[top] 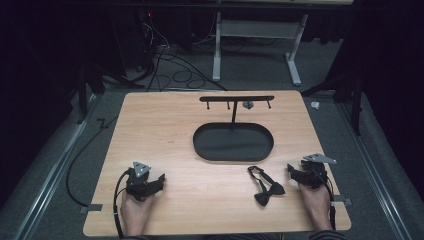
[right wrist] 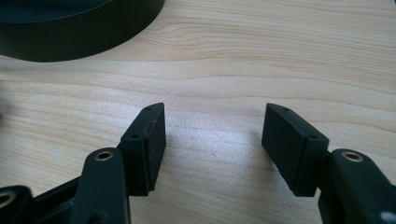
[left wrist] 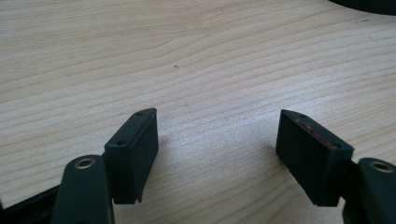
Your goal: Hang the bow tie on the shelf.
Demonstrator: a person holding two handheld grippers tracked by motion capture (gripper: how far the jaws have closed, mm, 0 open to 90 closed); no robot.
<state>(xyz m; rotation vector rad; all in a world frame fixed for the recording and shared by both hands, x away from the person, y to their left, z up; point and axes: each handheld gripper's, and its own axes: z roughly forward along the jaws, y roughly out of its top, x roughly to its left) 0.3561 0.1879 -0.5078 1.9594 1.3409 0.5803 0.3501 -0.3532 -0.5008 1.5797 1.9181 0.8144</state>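
At about five o'clock on the surface point(top: 200, 190), the right tool point(top: 294, 171) rests with its jaws spread wide and nothing between them; at seven o'clock the left tool point(top: 159, 181) lies the same way, wide and empty. Just beside the right tool, toward the middle, a black bow tie point(top: 265, 187) lies flat on the wood, its strap looped out above it, touched by neither tool. Farther out, near the centre, sits a black oval tray point(top: 233, 142) with an upright stand point(top: 233, 111) rising from it; the stand's crossbar has small pegs, and something small and grey hangs there, too small to identify.

Judging from this, nothing has begun: the bow tie is ungrasped, and the likely lifting and hanging on the stand is all left.

The right gripper view adds the tray's wall point(right wrist: 93, 37) at eleven o'clock, close ahead, while the left gripper view catches only a sliver of tray point(left wrist: 369, 4) at one o'clock.
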